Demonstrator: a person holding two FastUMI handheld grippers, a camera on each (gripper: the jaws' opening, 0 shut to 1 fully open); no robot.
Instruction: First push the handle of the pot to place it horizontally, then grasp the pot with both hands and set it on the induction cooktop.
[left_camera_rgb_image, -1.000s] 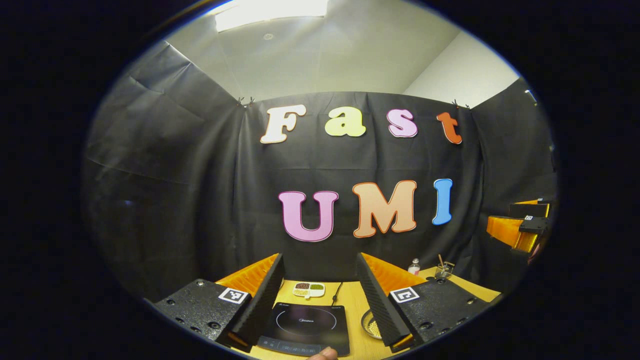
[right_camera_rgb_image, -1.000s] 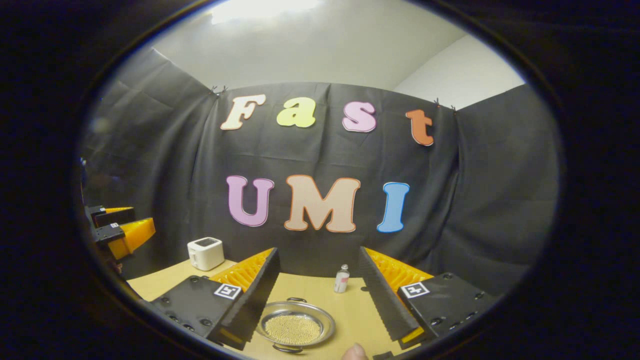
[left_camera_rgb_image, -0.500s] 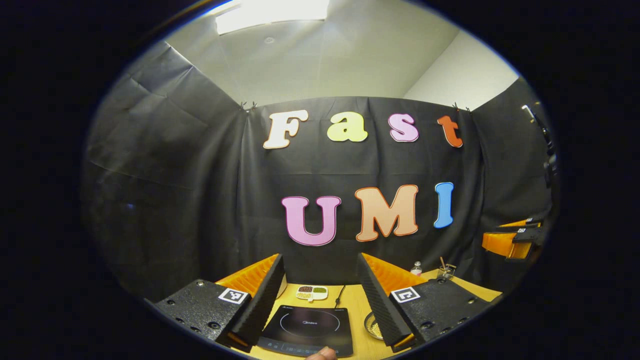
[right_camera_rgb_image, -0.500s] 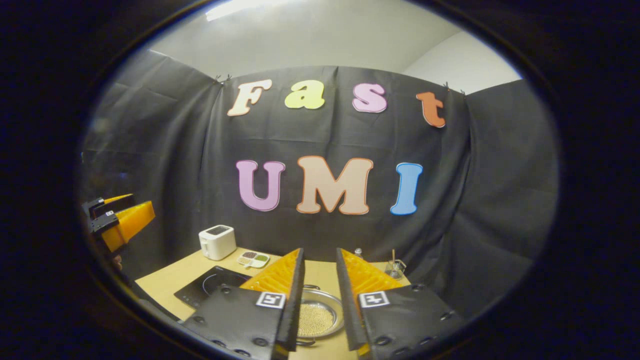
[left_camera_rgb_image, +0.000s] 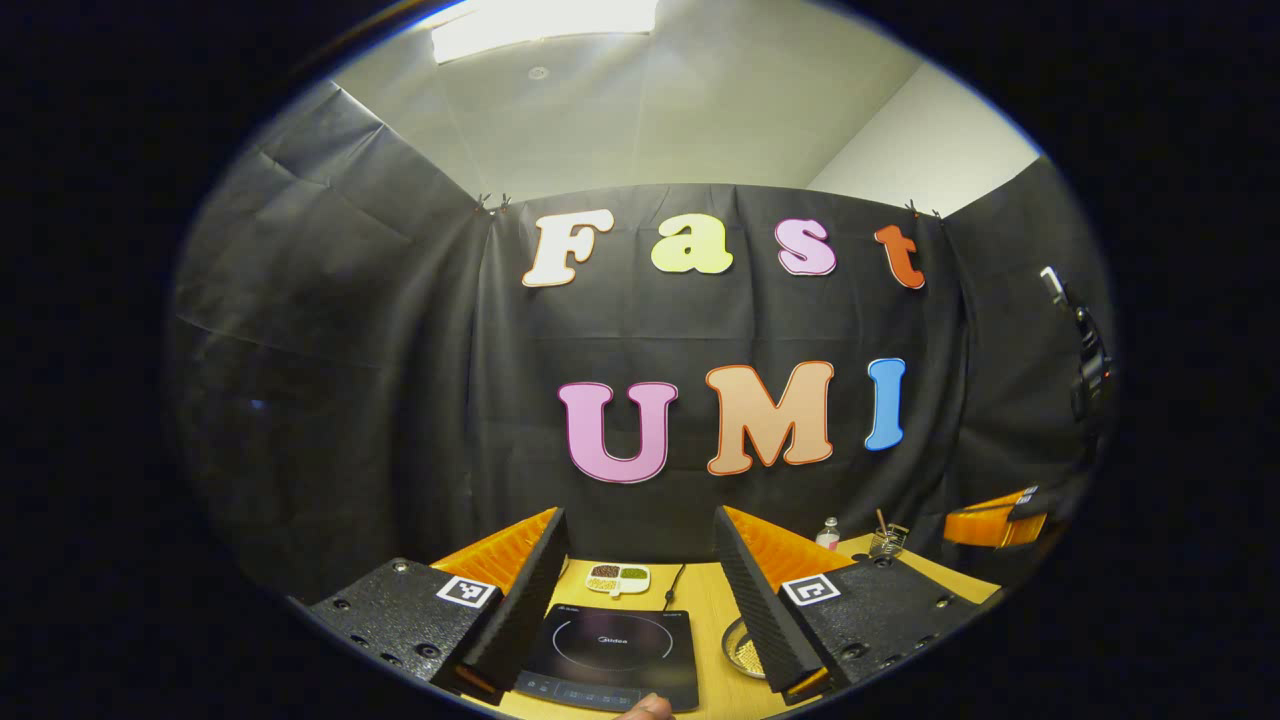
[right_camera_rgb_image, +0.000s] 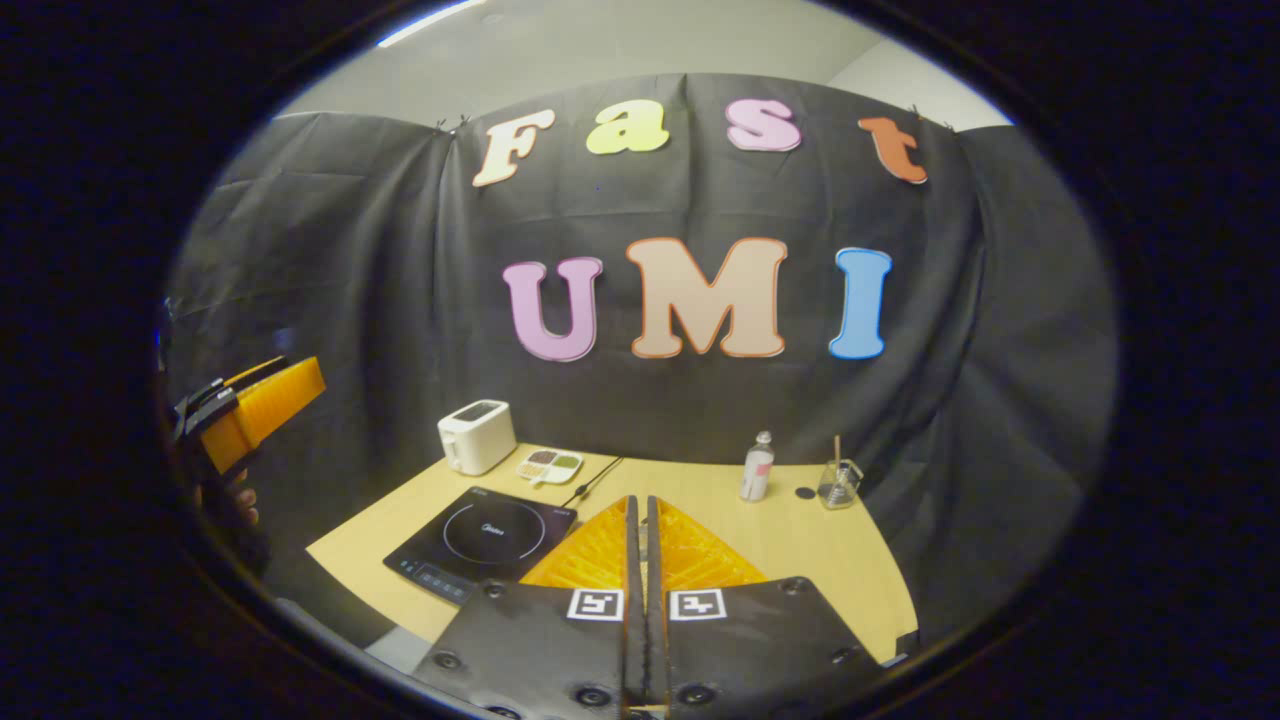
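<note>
Induction cooktop on table, left part, near edge; toaster behind it, far left; divided snack dish right of toaster; bottle far centre-right, glass with stick just right of bottle; pot right of cooktop

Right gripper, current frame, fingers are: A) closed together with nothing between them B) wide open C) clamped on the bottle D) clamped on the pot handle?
A: in the right gripper view the right gripper has its two orange fingers nearly touching, only a thin slit between them and nothing held; the bottle stands apart at the back of the table.
</note>
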